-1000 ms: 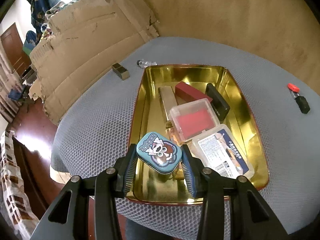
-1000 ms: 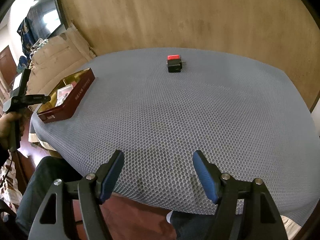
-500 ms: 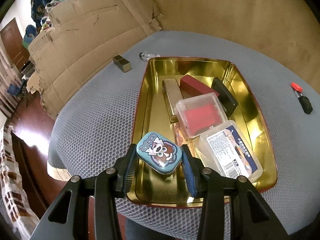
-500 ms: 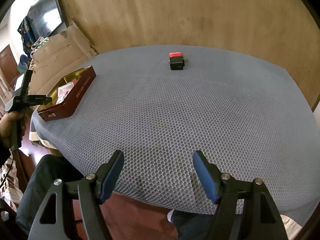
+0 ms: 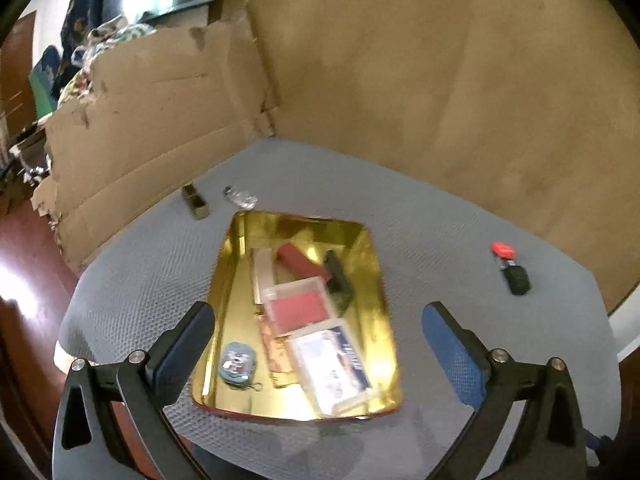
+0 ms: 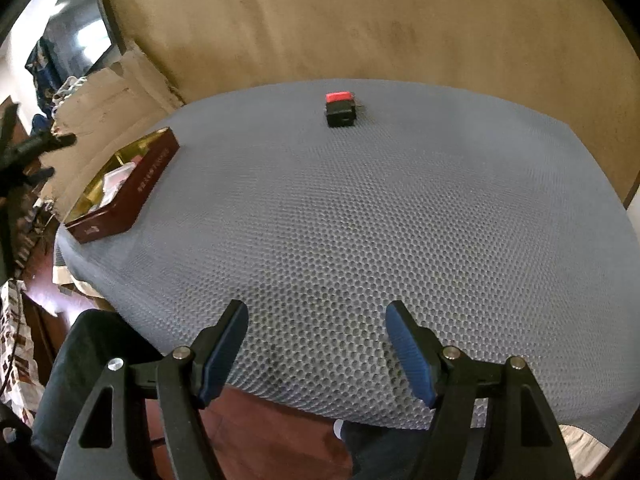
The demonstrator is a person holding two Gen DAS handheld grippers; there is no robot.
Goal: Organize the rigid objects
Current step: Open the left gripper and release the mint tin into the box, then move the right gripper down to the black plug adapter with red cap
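Observation:
A gold-lined tin tray [image 5: 376, 264] with dark red outer walls [image 6: 148, 176] lies on the grey mesh surface. In its near left corner rests a small teal tin [image 5: 238, 367] with a cartoon lid. Beside it lie two clear plastic boxes [image 5: 298, 304], a red block, a black bar and a pale bar. My left gripper [image 5: 316, 330] hovers above the tray's near end, jaws opening wide, nothing between them. My right gripper [image 6: 316, 332] stands open and empty over the near edge of the surface. A black and red plug-like item [image 6: 340, 109] lies far off on the mesh.
A small brass block [image 5: 195, 201] and a clear little bottle [image 5: 240, 197] lie beyond the tray's far end. Torn cardboard [image 5: 152, 120] stands on the left, and a tan wall panel closes the back. A person's dark-clad legs [image 6: 80, 368] show below the near edge.
My left gripper let go of the teal tin, which now lies in the tray's near left corner. The gripper opened wide and rose away from the tray. The right gripper stayed where it was.

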